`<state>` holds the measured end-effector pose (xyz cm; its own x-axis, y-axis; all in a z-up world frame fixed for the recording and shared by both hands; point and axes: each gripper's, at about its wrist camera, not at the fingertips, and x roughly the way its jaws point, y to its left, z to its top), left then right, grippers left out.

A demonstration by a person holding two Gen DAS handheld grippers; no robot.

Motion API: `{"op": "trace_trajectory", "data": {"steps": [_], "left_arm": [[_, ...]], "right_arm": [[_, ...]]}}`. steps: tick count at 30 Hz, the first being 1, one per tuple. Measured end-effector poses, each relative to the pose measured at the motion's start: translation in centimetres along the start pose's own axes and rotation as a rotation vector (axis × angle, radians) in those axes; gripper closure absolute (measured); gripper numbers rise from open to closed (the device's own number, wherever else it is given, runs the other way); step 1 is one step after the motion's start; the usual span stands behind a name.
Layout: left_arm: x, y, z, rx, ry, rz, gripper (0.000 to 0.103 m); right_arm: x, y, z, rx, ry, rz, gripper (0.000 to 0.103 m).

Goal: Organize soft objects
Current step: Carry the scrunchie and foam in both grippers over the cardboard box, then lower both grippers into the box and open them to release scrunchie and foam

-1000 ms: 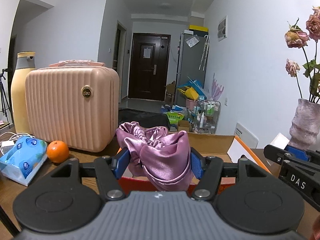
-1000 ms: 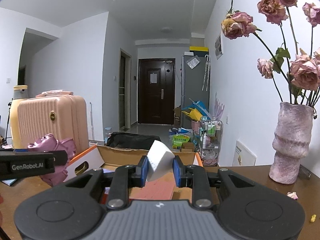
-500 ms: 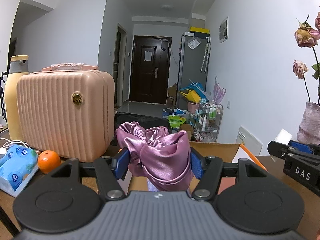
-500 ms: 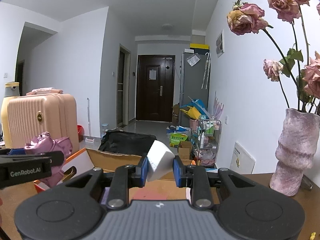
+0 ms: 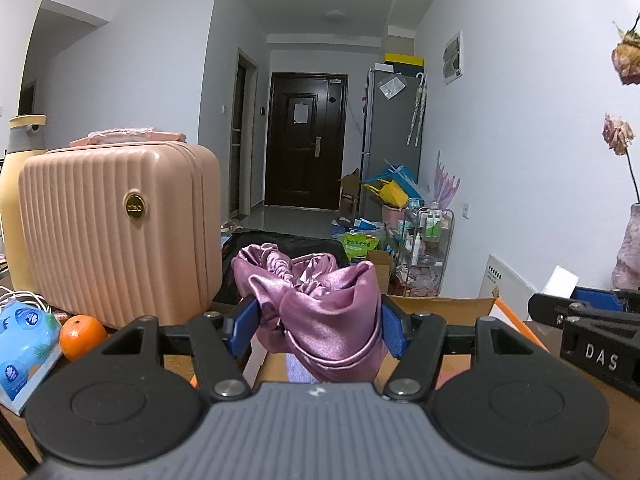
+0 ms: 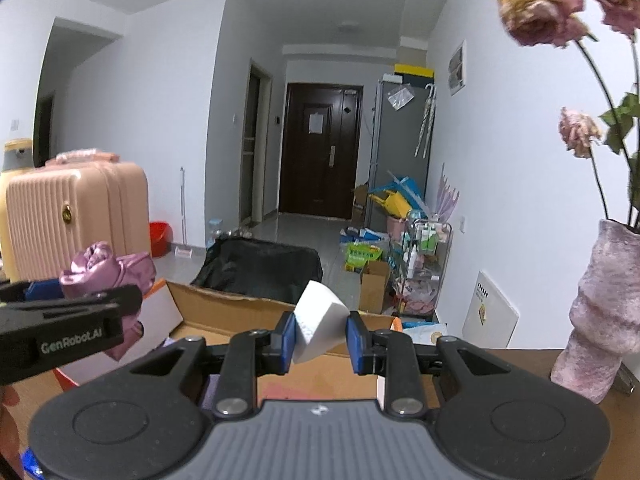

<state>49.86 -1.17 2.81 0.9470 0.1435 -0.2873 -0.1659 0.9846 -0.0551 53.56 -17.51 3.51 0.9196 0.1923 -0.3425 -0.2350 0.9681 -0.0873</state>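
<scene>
The left gripper has its jaws pinching a bunched purple satin cloth from both sides, the fabric bulging up and spilling forward between the blue pads. The right gripper has its jaws pressed in on a white sponge block, held cornerwise so one edge pokes upward. Both loads hang in the air just above the near side of an open cardboard box on the table — neither is inside it yet. Within the box a pinkish item and something lilac show on the floor, though what they are I cannot tell. So the picking up looks done for these two pieces; lowering and letting go are left. Further out, a pink ribbed case, an orange and a blue tissue pack stand to the left, and a pink vase with dried roses to the right.
</scene>
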Motion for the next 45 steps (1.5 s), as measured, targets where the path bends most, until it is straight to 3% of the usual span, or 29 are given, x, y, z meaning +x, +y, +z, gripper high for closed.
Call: {"op": "trace_trajectory", "data": {"steps": [13, 28, 45], "left_arm": [[3.4, 0.0, -0.4, 0.027, 0.036, 0.041, 0.039], [5.6, 0.1, -2.3, 0.06, 0.072, 0.05, 0.039], [8.1, -0.5, -3.9, 0.113, 0.183, 0.088, 0.039]], "right_arm": [[4.7, 0.2, -1.3, 0.002, 0.141, 0.017, 0.076], [5.8, -1.0, -2.7, 0.087, 0.119, 0.06, 0.075], [8.0, 0.1, -3.5, 0.063, 0.23, 0.071, 0.073]]}}
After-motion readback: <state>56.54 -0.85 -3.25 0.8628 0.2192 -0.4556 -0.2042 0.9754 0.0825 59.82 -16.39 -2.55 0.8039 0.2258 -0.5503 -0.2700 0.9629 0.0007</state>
